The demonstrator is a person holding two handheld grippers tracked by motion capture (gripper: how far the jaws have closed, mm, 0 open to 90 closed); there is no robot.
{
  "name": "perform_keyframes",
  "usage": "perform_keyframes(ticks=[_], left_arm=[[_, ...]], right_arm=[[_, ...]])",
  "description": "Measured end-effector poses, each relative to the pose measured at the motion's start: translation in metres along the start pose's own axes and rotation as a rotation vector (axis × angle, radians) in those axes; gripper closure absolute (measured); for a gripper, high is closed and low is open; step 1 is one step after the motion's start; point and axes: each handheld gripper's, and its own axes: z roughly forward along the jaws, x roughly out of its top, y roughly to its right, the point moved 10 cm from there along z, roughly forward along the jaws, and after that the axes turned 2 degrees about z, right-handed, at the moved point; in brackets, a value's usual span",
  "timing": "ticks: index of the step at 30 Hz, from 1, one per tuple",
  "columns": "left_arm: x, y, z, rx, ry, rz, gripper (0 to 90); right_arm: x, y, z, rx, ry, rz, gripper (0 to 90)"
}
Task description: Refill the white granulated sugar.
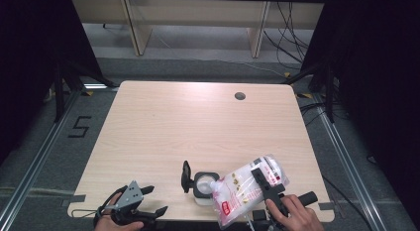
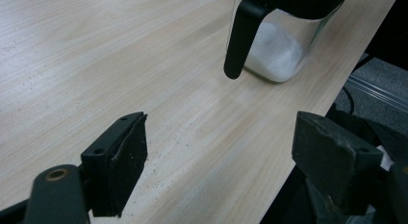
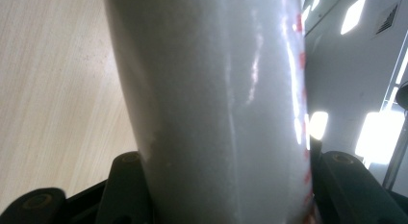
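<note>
A clear plastic bag of white powder with red print [image 1: 245, 189] lies tilted near the table's front edge. My right gripper [image 1: 263, 180] is shut on its middle. Its lower corner reaches the open top of a small clear jar [image 1: 204, 187], whose black lid [image 1: 186, 176] is flipped up to the left. In the right gripper view the bag [image 3: 216, 104] bulges between the black fingers [image 3: 126, 185]. My left gripper [image 1: 155, 200] rests open at the front left edge, holding nothing. From the left gripper view its wide-apart jaws [image 2: 221, 137] face the jar [image 2: 281, 56], which holds white powder.
The wooden table [image 1: 198, 122] has a round cable hole [image 1: 240, 96] at the back right. Behind it stand pale shelf legs [image 1: 134, 28], and cables [image 1: 292, 32] trail on the floor. A "5" [image 1: 79, 126] is marked on the floor at the left.
</note>
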Motion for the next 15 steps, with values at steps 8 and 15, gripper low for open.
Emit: perform_keyframes(ticks=[8,15], left_arm=[[-0.0007,-0.0035,-0.0011,0.004,-0.010,0.046,19.3],[0.0007,-0.0009,-0.0004,-0.004,0.010,0.022,19.3]], right_arm=[[0.0033,0.0063,-0.0051,-0.026,0.014,-0.003,51.0],[0.0028,0.0002,-0.0067,-0.004,-0.005,0.008,50.9]])
